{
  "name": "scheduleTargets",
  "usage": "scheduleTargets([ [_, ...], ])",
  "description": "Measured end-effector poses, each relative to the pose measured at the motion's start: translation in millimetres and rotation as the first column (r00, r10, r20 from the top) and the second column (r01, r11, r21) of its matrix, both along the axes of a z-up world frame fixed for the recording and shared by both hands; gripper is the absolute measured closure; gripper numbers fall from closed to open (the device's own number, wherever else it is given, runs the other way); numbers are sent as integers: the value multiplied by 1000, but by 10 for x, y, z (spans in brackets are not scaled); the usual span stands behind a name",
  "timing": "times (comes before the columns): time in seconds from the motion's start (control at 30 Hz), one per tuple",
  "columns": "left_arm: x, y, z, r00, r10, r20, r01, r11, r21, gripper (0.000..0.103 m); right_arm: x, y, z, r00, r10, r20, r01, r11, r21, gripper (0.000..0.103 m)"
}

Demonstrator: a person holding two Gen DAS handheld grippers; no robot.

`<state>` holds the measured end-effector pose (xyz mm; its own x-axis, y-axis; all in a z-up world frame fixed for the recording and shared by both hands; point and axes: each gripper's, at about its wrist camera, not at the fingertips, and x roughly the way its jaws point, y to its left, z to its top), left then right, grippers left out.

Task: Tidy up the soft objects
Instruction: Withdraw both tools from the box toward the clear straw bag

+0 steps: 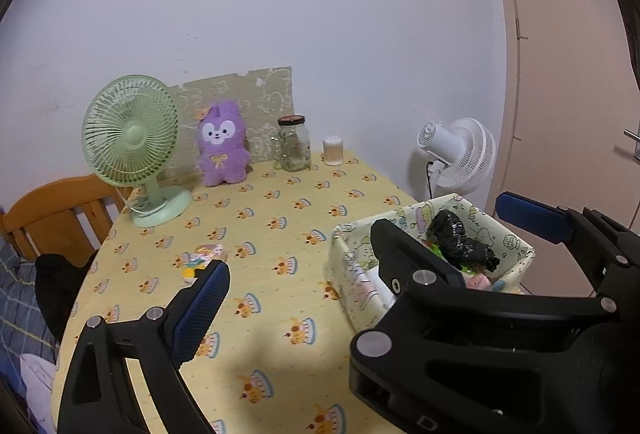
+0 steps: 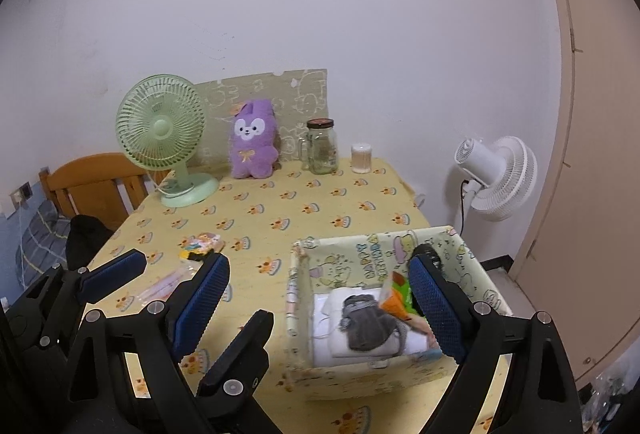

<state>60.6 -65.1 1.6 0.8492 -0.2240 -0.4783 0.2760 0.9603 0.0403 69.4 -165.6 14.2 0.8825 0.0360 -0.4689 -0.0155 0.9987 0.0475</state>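
Note:
A purple plush bunny stands at the table's back against a patterned board; it also shows in the right wrist view. A printed fabric box at the right holds a white cloth with a grey print, a colourful packet and a black bundle. A small colourful soft item lies mid-table. My left gripper is open and empty beside it. My right gripper is open and empty, with its right finger over the box.
A green desk fan stands back left. A glass jar and a small white holder stand at the back. A white floor fan is beyond the table's right edge. A wooden chair is at left.

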Motion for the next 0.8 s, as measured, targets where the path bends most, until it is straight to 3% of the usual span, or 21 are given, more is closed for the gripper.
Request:
scheduleTargets([
  [0.8,-19,728,-63,995,96,24,-96,995,5,6,86,764,-60,995,96,-5,-96,995,25,10],
])
